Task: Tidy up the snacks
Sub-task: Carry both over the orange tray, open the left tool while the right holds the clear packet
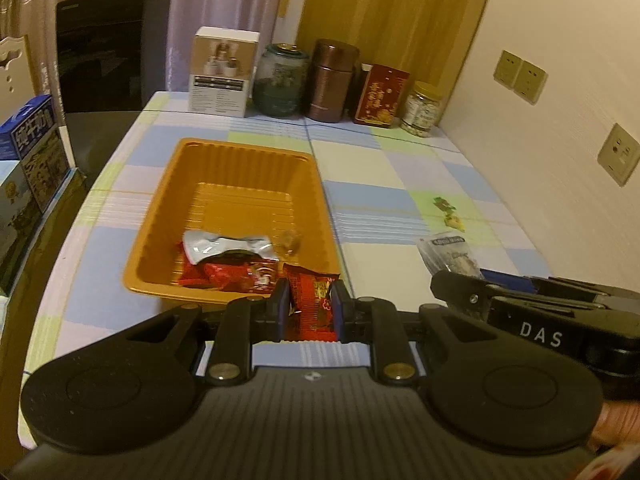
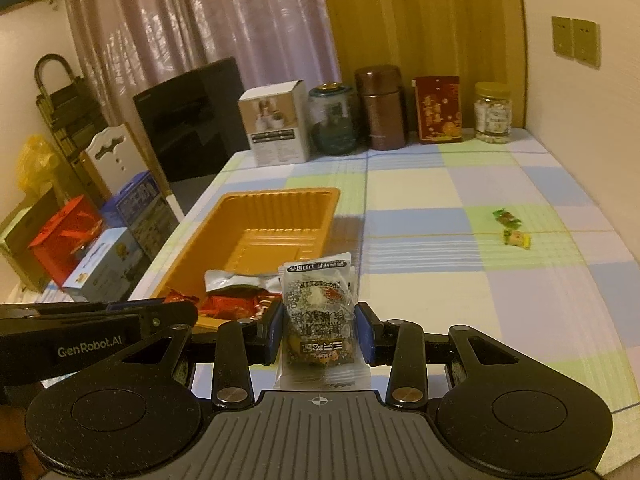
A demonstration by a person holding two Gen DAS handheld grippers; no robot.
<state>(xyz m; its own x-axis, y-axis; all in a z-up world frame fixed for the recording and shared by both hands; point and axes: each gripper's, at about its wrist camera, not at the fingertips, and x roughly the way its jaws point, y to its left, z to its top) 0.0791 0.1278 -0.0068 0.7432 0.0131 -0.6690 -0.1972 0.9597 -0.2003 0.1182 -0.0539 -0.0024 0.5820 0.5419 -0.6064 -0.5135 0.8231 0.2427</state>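
An orange tray (image 1: 240,168) sits on the checked tablecloth; it also shows in the right wrist view (image 2: 280,208). Inside it lie a silver-topped red packet (image 1: 228,248) and a small clear candy (image 1: 292,240). My left gripper (image 1: 310,300) is shut on a red snack packet (image 1: 312,300) at the tray's near right corner. My right gripper (image 2: 318,320) is shut on a clear nut-mix packet (image 2: 318,308), held beside the tray's near right corner; that packet shows in the left wrist view (image 1: 448,256). Two small wrapped candies (image 2: 510,226) lie on the cloth at the right.
A white box (image 1: 222,72), a glass jar (image 1: 282,80), a brown canister (image 1: 332,80), a red tin (image 1: 382,94) and a jar of sweets (image 1: 422,110) line the table's far edge. The wall is at the right. Boxes (image 1: 32,152) stand off the left edge.
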